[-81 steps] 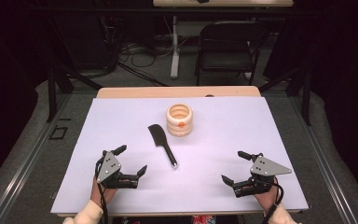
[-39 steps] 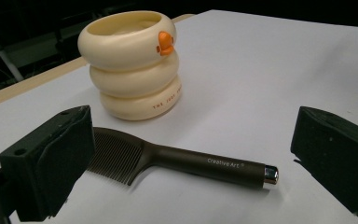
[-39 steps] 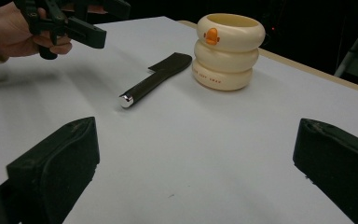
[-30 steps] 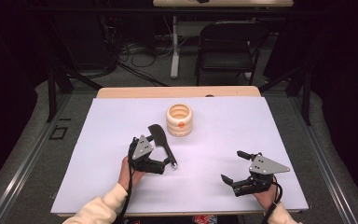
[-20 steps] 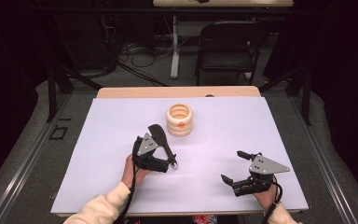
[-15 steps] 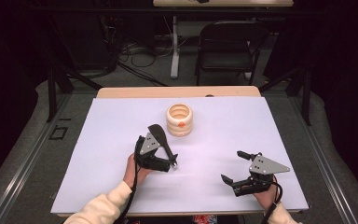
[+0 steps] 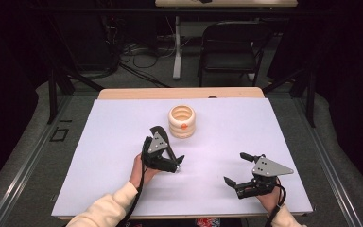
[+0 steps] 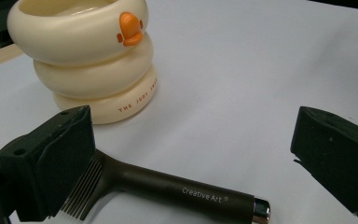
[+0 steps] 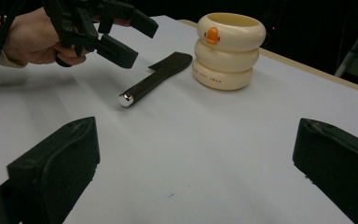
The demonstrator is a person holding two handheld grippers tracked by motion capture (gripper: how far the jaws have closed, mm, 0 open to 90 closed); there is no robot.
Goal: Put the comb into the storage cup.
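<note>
White bench point(image 7: 99, 156): your left tongs point(image 7: 174, 163) hang open over the brush point(image 8: 177, 189) beside the cup point(image 7: 182, 121), not yet gripping. Your right tongs point(image 7: 236, 170) rest open, well apart.

We see our left claw point(image 7: 172, 163) hanging over the brush point(image 8: 168, 189), jaws spread wide, with bare counter point(image 7: 113, 137) showing in the gap between them. The brush handle lies across that gap, nearer one jaw, and the bristle end sits right under that jaw. Beyond the claw, just past the brush head, stands the ringed cup point(image 7: 182, 121); it blocks the way forward there. To the side of the cup the counter runs free to the far edge. Our right claw point(image 7: 240, 169) rests well apart from the left, jaws open, and ahead of it the sheet lies bare up to the brush and cup.
</note>
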